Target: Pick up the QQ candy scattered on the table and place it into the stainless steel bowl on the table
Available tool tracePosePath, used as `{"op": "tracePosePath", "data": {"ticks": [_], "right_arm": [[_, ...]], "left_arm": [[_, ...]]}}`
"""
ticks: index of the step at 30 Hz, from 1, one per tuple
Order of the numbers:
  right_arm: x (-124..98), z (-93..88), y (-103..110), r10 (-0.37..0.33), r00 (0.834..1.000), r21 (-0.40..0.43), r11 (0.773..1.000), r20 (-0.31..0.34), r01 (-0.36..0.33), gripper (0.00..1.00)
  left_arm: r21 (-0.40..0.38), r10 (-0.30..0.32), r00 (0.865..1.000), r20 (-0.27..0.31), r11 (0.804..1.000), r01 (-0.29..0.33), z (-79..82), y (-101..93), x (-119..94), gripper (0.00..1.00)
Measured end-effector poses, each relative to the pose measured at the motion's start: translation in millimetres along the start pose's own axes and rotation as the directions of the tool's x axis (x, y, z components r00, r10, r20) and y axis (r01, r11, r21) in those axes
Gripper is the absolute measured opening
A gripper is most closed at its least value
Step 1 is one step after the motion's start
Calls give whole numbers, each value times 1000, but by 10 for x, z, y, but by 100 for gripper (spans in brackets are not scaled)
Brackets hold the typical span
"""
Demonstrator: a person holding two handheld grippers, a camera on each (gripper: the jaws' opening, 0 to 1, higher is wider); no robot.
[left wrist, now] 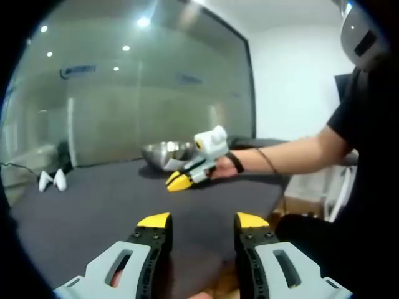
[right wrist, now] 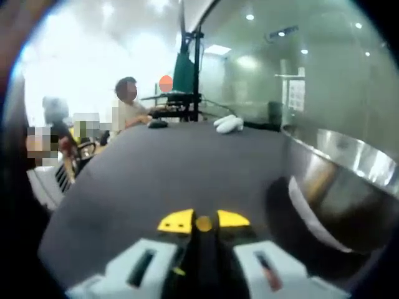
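My right gripper pinches an orange candy just beside the bowl near the table's far edge; next I lift over the rim. My left gripper hovers spread.

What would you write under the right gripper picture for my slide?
Right gripper pinching a small orange candy beside the steel bowl on the dark table.

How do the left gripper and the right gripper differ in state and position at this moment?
The left gripper has its jaws wide apart, holding nothing; the right gripper has its jaws nearly shut on a small orange candy. The left hovers far from the steel bowl; the right sits beside it. Both have yellow tips.
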State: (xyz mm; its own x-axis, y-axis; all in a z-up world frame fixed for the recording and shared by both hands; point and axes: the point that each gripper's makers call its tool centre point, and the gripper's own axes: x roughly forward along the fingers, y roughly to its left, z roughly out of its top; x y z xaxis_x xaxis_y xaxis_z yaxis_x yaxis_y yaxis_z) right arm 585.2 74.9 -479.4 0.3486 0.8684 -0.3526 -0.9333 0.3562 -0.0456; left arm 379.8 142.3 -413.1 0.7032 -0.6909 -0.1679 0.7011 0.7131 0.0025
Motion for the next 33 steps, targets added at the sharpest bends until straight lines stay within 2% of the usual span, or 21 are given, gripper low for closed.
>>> {"op": "tracePosePath", "data": {"ticks": [11,13,16,20,24,26,29,30,32,33], "right_arm": [[-17,30,15,2,1000,-14,1000,2,-2,10],[-72,135,52,14,1000,3,1000,23,-14,10],[-174,338,138,45,997,-38,998,56,-43,10],[-363,642,106,40,992,-65,997,116,-32,10],[-532,852,-38,-6,986,-79,997,166,20,10],[-617,866,-220,-42,985,-73,996,168,55,10],[-714,903,-499,-135,976,-62,987,171,148,10],[-749,914,-619,-177,968,-52,981,176,189,10],[-831,898,-957,-275,946,-106,950,170,295,10],[-853,852,-1088,-312,939,-82,942,147,326,10]], "left_arm": [[5,2,1000,-11,1000,-2,-19,-5,18,41],[9,2,1000,-16,1000,-2,-26,-8,21,41],[8,-4,1000,-13,1000,4,-17,-21,22,41],[13,-4,1000,-12,1000,4,-5,-15,53,41],[14,-12,1000,2,1000,12,31,-47,81,41],[19,-20,1000,0,1000,20,31,-78,93,41],[21,-30,1000,1,999,30,31,-110,97,41],[23,-31,1000,0,999,31,31,-116,98,41],[24,-34,999,0,999,34,35,-130,104,41],[26,-36,999,-2,999,36,37,-138,109,41]]}}
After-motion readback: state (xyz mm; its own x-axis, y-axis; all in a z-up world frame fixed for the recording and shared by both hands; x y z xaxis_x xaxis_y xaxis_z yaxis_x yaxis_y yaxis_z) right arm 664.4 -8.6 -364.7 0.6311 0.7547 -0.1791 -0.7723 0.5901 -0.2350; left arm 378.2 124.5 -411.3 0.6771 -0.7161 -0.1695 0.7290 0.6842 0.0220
